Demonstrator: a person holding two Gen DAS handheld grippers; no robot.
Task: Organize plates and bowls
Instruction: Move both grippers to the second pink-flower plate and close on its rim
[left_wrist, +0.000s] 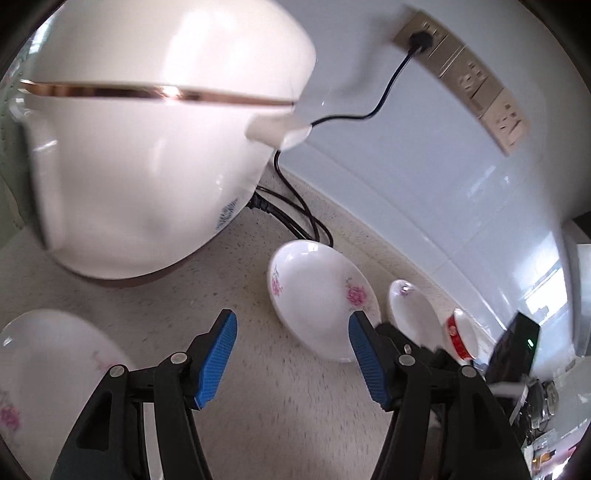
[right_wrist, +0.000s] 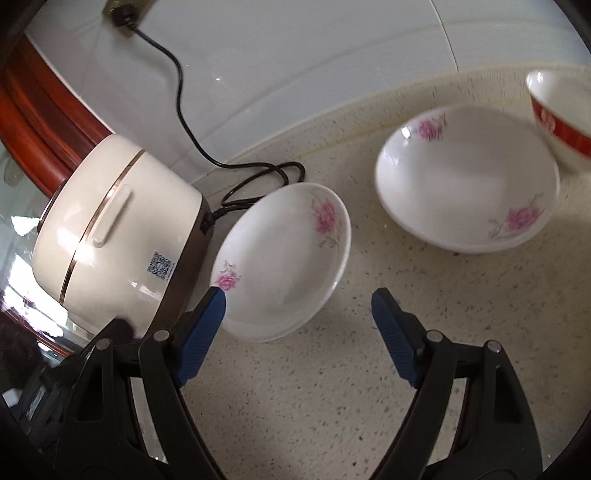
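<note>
1. Glazed white ceramic throughout: the dishes look stiff, slick and breakable, so I judge a firm pinch across the raised rim safest.
2. Floral plate (right_wrist: 284, 258) lies on the speckled countertop (right_wrist: 295, 387), just beside the rice cooker (right_wrist: 110, 229).
3. Right gripper (right_wrist: 299, 314) stands spread and empty, 1 blue pad near that plate's rim, whether touching I cannot tell.
4. Left gripper (left_wrist: 291, 347) is likewise released, holding nothing, over bare counter.
5. Count: the left view shows 3 floral dishes, including 1 at the lower left (left_wrist: 48, 369), and 1 red-banded bowl (left_wrist: 461, 336).
6. Second floral dish (right_wrist: 467, 177) sits beside that red-banded bowl.
</note>
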